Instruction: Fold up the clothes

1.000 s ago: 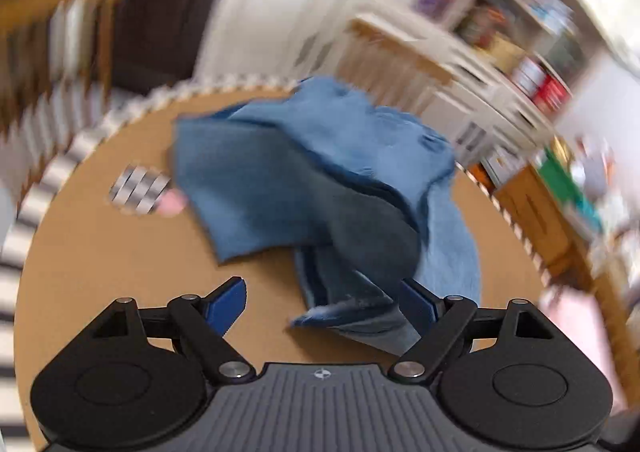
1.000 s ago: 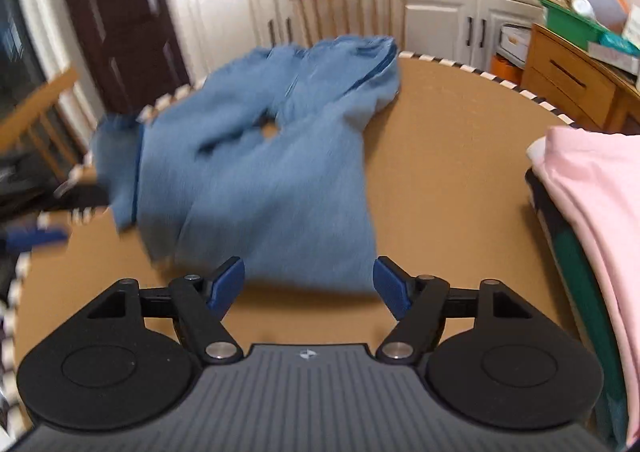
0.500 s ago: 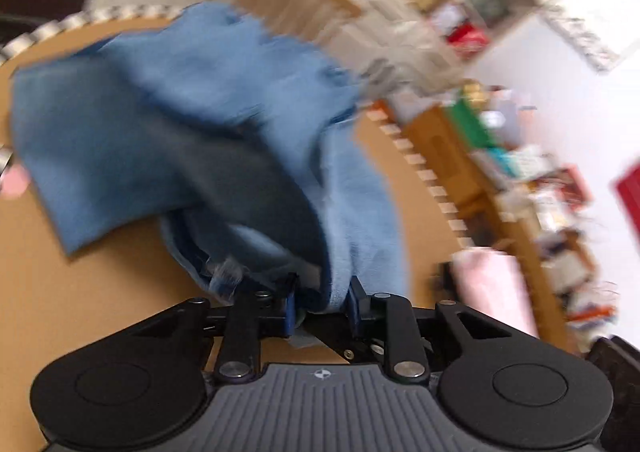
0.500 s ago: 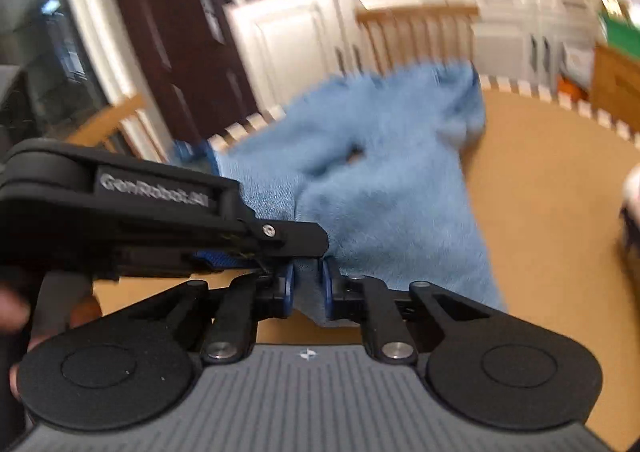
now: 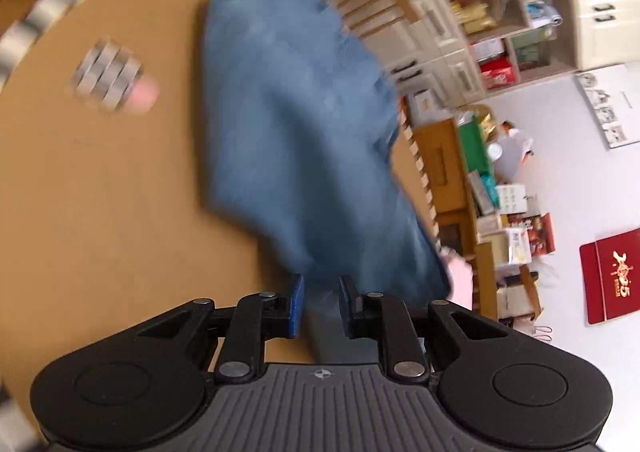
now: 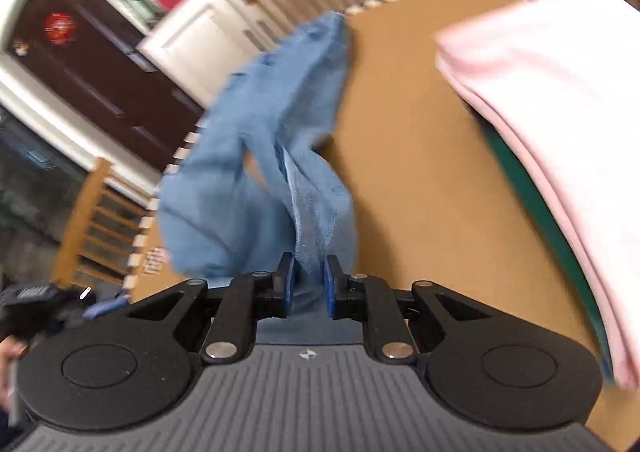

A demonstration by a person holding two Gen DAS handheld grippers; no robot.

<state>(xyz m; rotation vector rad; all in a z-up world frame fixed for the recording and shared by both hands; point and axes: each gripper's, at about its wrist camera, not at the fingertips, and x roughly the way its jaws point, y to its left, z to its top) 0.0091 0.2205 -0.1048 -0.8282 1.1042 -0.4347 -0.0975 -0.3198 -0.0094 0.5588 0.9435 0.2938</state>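
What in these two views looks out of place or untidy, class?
The blue garment is bunched and twisted rather than flat, and part of it hangs over the round table's edge. Both the left gripper and the right gripper have their jaws pinched on it. The folded pink clothes look tidy.

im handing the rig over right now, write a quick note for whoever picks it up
Left gripper: shut on an edge of the blue garment.
Right gripper: also shut on the blue garment, at another edge.
The garment hangs lifted between the two grippers, its far end trailing on the round table. A folded stack with a pink garment on top sits at the table's right side.
Done: both edges gripped, garment raised.
Left: spread it flat, fold it, probably add it to the stack.
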